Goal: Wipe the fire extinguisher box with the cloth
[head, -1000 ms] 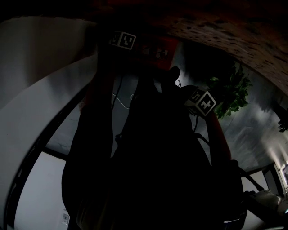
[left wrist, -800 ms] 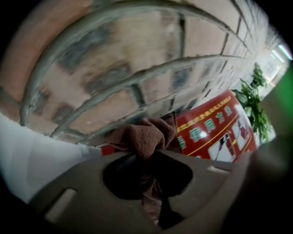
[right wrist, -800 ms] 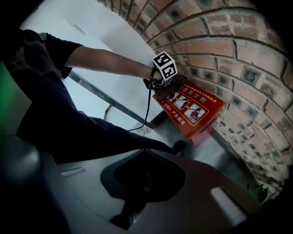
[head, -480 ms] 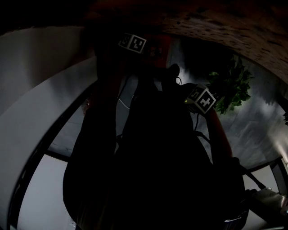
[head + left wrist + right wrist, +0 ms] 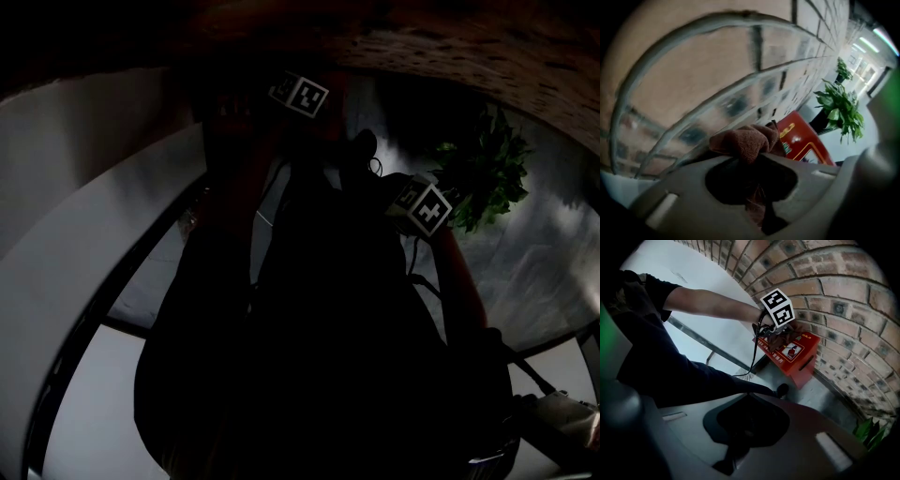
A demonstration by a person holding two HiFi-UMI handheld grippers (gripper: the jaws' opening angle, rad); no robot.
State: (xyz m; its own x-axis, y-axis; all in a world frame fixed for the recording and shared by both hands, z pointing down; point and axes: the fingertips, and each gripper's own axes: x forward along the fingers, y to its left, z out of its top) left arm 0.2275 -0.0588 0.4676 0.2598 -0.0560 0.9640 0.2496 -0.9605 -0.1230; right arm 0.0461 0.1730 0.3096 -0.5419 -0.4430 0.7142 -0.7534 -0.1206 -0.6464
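- Right gripper (image 5: 746,394), nearest in its own view: jaws pressed together, tips meeting at 6 o'clock just below picture centre. Nothing sits between them.
- Left gripper (image 5: 750,159), nearest in its own view: jaws pinched shut on a brown cloth (image 5: 747,140). The cloth bunches out above the tips in a rumpled wad, a little below centre.
- From the right gripper view, a dark cable (image 5: 752,355) hangs down from the left gripper, over a dark trouser leg at 8 o'clock.
- Same view, 1 o'clock: the left gripper's marker cube (image 5: 778,308), with a bare forearm (image 5: 708,301) running to it from 10 o'clock.
- Under that cube the cloth lies on the top left edge of the red fire extinguisher box (image 5: 794,355). They look to be touching.
- The box stands on the grey floor (image 5: 820,390), hard against the foot of the brick wall (image 5: 843,301), just right of centre at about 2 o'clock.
- In the left gripper view the box shows directly behind the cloth, toward 4 o'clock, with the wall filling the upper left.
- Beyond the box, at 3 o'clock in that view, stands a green potted plant (image 5: 839,110).
- Head view is very dark: only the two cubes and the plant can be made out; jaws not readable there.
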